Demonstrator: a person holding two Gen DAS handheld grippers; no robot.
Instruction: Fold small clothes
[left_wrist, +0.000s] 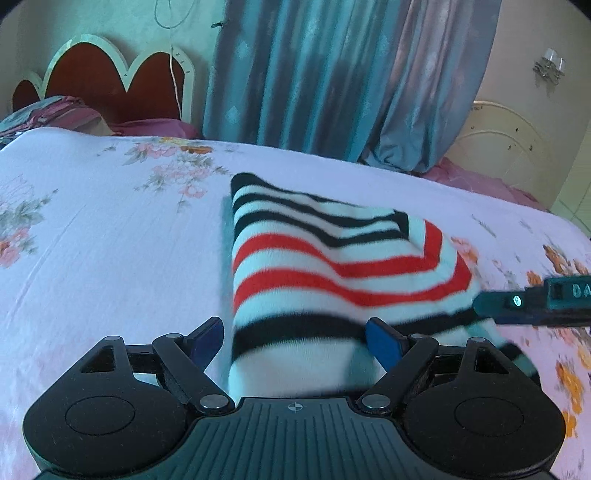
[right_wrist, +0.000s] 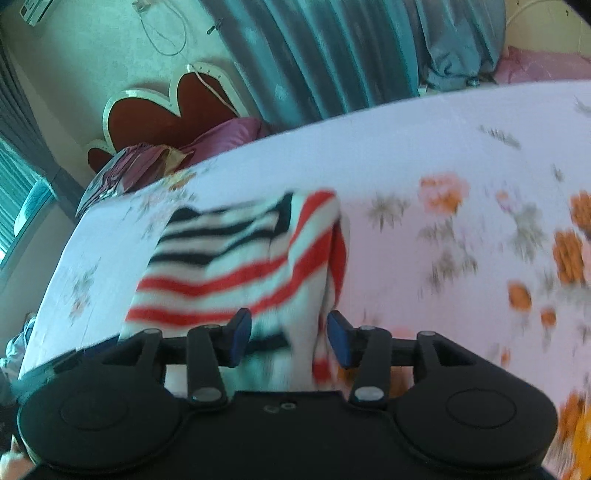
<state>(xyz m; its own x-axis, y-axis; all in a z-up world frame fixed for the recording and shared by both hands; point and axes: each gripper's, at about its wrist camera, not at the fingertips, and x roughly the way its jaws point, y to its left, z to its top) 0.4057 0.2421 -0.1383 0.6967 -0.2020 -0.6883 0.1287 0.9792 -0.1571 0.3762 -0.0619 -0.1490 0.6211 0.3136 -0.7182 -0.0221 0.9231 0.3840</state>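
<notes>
While standing wide apart over the near white edge of the folded striped knit garment (left_wrist: 325, 266), left hand-held gripper (left_wrist: 295, 343) gripping nothing, one blue pad off the cloth's left edge and the other above its black stripe. Farther right, right hand-held gripper (right_wrist: 290, 338) hanging parted too, blue pads either side of a hanging fold of the same red, black and white cloth, contact blurred. Lying folded on the pale floral bedsheet (left_wrist: 92, 240). Beyond, standing at the bed's far end, scalloped dark-red headboard (left_wrist: 110, 81) and teal curtains (left_wrist: 314, 74).
</notes>
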